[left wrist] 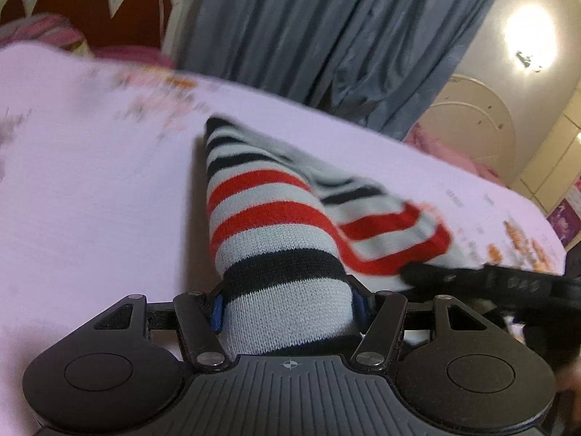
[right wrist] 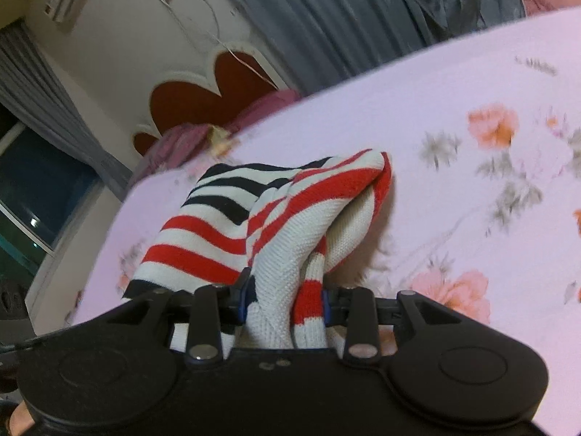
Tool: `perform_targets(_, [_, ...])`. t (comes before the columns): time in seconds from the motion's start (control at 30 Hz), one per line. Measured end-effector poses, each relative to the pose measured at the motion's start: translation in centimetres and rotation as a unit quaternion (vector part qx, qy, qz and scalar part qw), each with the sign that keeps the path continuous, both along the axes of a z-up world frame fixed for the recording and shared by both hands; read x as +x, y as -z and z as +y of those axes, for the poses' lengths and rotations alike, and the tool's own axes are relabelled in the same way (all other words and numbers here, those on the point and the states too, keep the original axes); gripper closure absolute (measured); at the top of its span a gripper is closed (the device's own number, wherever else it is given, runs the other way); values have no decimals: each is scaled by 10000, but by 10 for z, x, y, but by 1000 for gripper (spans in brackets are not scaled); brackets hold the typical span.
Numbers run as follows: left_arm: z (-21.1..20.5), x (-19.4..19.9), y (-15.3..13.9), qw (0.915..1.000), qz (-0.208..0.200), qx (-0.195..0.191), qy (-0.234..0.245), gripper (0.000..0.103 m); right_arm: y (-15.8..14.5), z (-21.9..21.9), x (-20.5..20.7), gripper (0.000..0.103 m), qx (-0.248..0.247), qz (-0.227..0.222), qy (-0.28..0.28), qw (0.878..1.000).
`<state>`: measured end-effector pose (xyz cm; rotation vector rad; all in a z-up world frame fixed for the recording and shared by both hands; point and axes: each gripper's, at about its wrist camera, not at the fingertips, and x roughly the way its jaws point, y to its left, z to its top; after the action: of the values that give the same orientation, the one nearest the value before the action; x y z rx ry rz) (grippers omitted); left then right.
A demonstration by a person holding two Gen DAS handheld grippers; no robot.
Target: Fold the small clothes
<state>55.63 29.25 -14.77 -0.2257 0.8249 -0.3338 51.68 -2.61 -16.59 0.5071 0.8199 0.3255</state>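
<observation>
Striped knit garment [left wrist: 261,214], banded red, black and pale grey, held above a pink floral bed sheet [left wrist: 90,181]. Left tongs [left wrist: 287,305] pinch a bunched striped edge between blue pads, the cloth running forward from them to a point. Right tongs [right wrist: 287,301] pinch a gathered fold of the same garment [right wrist: 276,218], which drapes ahead and leftward. Grey curtains [left wrist: 326,29] hang behind the bed
</observation>
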Motion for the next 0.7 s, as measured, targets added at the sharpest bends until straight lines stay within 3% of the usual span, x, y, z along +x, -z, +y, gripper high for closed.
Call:
perform_targets(0.17, [12,-15,18,9993,47,-340,-150,33,14,-14,-2,60,77,247,-19,9997])
perform_targets(0.3, [10,-19,12,9995,30,-216,-233,32,10,-18,-2,51,-8,288,99,9995])
perform_targets(0.5, [15,-31,-26,9975,-620,-67,-322,32,-16,-18,3,56,-190,-102,413,9989])
perform_targets(0.7, [-4,7,-24,9984,-529,64,-169,32,-21,0,31,60,-469,-183,407,9979])
